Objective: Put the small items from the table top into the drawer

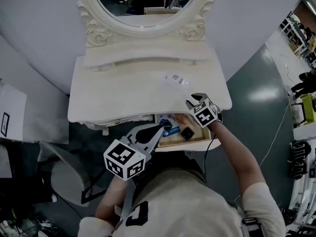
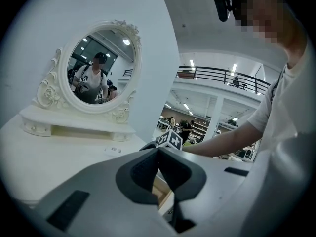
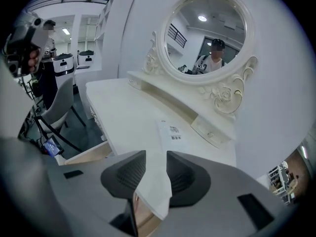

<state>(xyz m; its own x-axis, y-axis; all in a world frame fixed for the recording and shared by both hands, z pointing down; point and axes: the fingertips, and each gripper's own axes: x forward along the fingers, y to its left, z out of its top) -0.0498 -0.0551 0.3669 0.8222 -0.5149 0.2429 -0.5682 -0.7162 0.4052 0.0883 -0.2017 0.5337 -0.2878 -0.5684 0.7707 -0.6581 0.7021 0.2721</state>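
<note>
A clear flat packet with a printed label point(image 1: 176, 80) point(image 3: 170, 131) point(image 2: 114, 150) lies on the white dressing table point(image 1: 118, 93), right of the middle. Below the table's front edge the wooden drawer point(image 1: 183, 143) stands pulled out, with a blue item point(image 1: 168, 125) and a small black item point(image 1: 187, 133) inside. My right gripper point(image 1: 192, 101) point(image 3: 155, 154) hovers over the table's front right edge, just above the drawer, open and with nothing between its jaws. My left gripper point(image 1: 160, 127) point(image 2: 158, 151) sits at the drawer's left end, its jaw tips together and holding nothing.
An oval mirror point(image 1: 145, 4) in a carved white frame stands on a low shelf at the table's back. A grey chair point(image 1: 64, 172) is on the floor to the left. My own body is close to the drawer front.
</note>
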